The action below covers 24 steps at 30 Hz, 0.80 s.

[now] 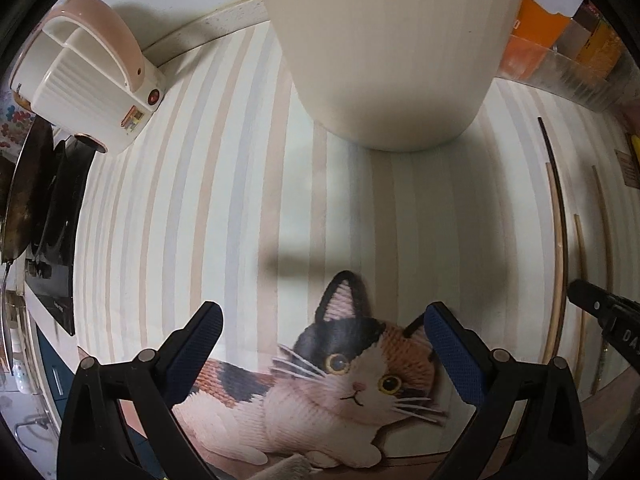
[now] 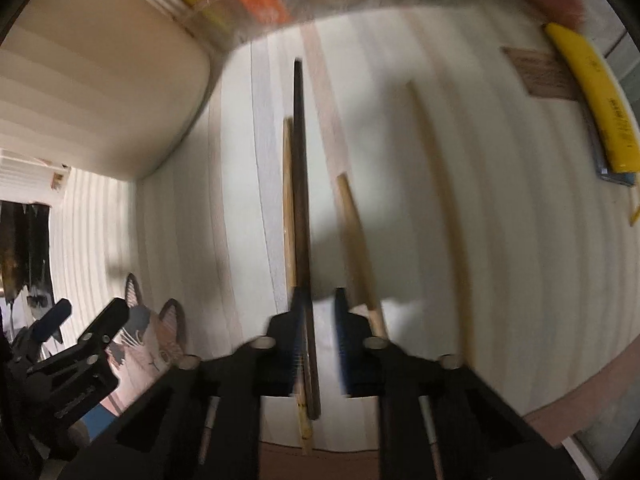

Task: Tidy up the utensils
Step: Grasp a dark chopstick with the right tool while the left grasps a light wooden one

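Left wrist view: a striped mat (image 1: 224, 200) in pale cream, tan and blue covers the table, with a calico cat picture (image 1: 320, 384) at 6 o'clock. The left gripper (image 1: 323, 332) hangs above the cat, its fingers spread wide and holding nothing. A tall cream container (image 1: 392, 48) stands at 12 o'clock. A pink-and-white appliance (image 1: 88, 72) sits at 10 o'clock, a dark pan (image 1: 24, 200) at 9 o'clock. At 2 o'clock, a clear bin (image 1: 568, 76) holds packets; an orange one shows Chinese characters. Chopsticks (image 1: 558, 240) lie at 3 o'clock, near the black tip of the right gripper (image 1: 608, 320).

Right wrist view, blurred: the right gripper (image 2: 320, 304) points along the mat (image 2: 500, 220). A dark chopstick (image 2: 302, 200) and a pale chopstick (image 2: 289, 200) run between its fingers, which are part open; whether they pinch the sticks cannot be told. Two more pale chopsticks (image 2: 356, 252) lie at 1 o'clock. Only this view shows a yellow tube (image 2: 592, 96) with unreadable print at 2 o'clock. The left gripper (image 2: 86, 314) appears at 8 o'clock, the container (image 2: 100, 92) at 10 o'clock.
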Each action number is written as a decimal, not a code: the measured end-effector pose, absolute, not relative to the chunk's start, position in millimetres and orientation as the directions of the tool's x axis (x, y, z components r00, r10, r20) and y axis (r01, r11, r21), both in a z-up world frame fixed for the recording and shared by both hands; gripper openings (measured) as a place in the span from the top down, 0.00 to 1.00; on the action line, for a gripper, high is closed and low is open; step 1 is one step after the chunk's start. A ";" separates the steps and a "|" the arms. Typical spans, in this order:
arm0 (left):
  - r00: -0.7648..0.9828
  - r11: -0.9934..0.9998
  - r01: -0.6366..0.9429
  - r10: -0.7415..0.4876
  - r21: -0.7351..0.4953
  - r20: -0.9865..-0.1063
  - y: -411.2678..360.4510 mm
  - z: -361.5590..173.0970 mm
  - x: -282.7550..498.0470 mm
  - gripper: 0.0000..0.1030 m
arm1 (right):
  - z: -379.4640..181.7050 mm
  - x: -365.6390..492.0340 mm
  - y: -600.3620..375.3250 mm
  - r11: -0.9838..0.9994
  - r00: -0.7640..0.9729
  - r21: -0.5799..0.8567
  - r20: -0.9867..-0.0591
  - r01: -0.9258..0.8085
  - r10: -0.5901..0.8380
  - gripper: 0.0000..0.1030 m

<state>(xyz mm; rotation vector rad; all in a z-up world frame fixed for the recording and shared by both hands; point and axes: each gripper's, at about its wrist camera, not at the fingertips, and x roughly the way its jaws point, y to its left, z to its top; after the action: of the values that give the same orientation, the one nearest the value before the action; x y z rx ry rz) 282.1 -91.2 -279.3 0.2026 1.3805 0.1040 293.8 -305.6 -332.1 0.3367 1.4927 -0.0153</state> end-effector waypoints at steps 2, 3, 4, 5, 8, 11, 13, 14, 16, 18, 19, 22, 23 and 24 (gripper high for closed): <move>0.181 0.979 0.041 0.190 0.201 -0.965 -91.2 -279.5 282.7 0.00 | -336.0 291.9 -306.8 0.954 0.071 0.203 -0.979 0.218 0.192 1.00; 0.179 0.979 0.042 0.188 0.198 -0.966 -91.9 -279.3 282.9 0.00 | -335.7 290.4 -306.0 0.958 0.071 0.199 -0.980 0.207 0.188 1.00; 0.166 0.981 0.042 0.182 0.192 -0.969 -93.0 -279.0 282.8 0.00 | -336.0 289.7 -305.9 0.959 0.069 0.197 -0.980 0.202 0.186 1.00; 0.161 0.981 0.042 0.181 0.189 -0.970 -93.0 -279.5 283.5 0.00 | -336.7 288.4 -307.4 0.955 0.067 0.210 -0.977 0.210 0.200 1.00; 0.150 0.982 0.035 0.176 0.183 -0.973 -93.4 -280.8 282.8 0.00 | -341.9 283.7 -311.2 0.913 0.069 0.332 -0.943 0.238 0.325 1.00; 0.124 0.983 0.022 0.176 0.180 -0.977 -91.2 -282.5 283.2 0.00 | -344.7 283.0 -295.7 0.899 0.057 0.394 -0.919 0.194 0.390 0.99; 0.124 0.982 0.017 0.183 0.187 -0.975 -88.2 -281.6 283.9 0.00 | -340.9 284.7 -288.8 0.911 0.065 0.370 -0.929 0.180 0.365 0.99; 0.125 0.981 0.011 0.188 0.191 -0.974 -85.8 -280.6 284.4 0.00 | -339.6 285.5 -289.3 0.909 0.072 0.372 -0.928 0.187 0.365 0.99; 0.120 0.983 -0.001 0.184 0.185 -0.976 -82.0 -279.8 284.8 0.00 | -336.3 287.2 -292.6 0.898 0.084 0.387 -0.922 0.210 0.378 0.96; 0.120 0.981 -0.009 0.192 0.192 -0.974 -77.8 -278.5 285.2 0.00 | -333.6 284.5 -290.0 0.895 0.096 0.391 -0.920 0.214 0.380 0.90; 0.120 0.980 -0.012 0.196 0.196 -0.973 -76.3 -277.6 285.3 0.00 | -332.6 285.0 -288.4 0.894 0.100 0.395 -0.919 0.212 0.382 0.87; 0.124 0.974 -0.023 0.225 0.224 -0.966 -70.2 -274.4 285.7 0.00 | -334.4 295.9 -280.2 0.894 0.105 0.402 -0.915 0.199 0.389 0.84; 0.126 0.972 -0.026 0.237 0.236 -0.963 -68.2 -273.6 285.8 0.00 | -334.4 298.2 -276.7 0.894 0.106 0.404 -0.914 0.194 0.391 0.84; 0.130 0.966 -0.031 0.257 0.256 -0.957 -65.1 -272.8 286.1 0.00 | -334.9 300.7 -270.5 0.896 0.106 0.403 -0.915 0.187 0.389 0.84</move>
<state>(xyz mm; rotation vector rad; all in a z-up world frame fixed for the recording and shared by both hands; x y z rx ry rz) 286.1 -65.1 -272.8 0.1902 1.4272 0.2109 300.7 -270.5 -334.9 0.4802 1.4748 0.1579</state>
